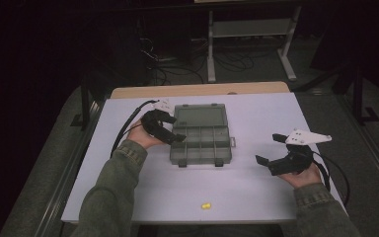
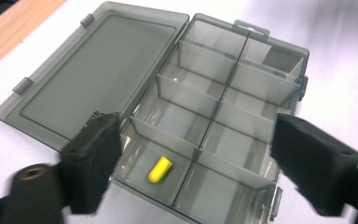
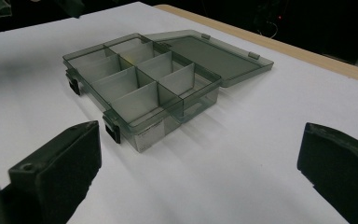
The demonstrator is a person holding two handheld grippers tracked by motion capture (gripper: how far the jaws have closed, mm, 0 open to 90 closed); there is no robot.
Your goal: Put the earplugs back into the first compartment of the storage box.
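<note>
Left tool (image 2: 193, 154) hangs over the open compartment box (image 2: 223, 116), jaws spread wide, nothing between the pads. A yellow earplug (image 2: 160, 168) lies loose in a corner compartment at the box's left end, just below that tool. The lid (image 2: 93, 74) lies flat on the white worktop (image 1: 256, 123). Right tool (image 1: 270, 149) sits well apart to the right, jaws wide and empty. A second yellow earplug (image 1: 206, 205) lies near the worktop's front edge.

Dim room, grey floor (image 1: 39, 163), white-legged desk (image 1: 249, 34) behind.
</note>
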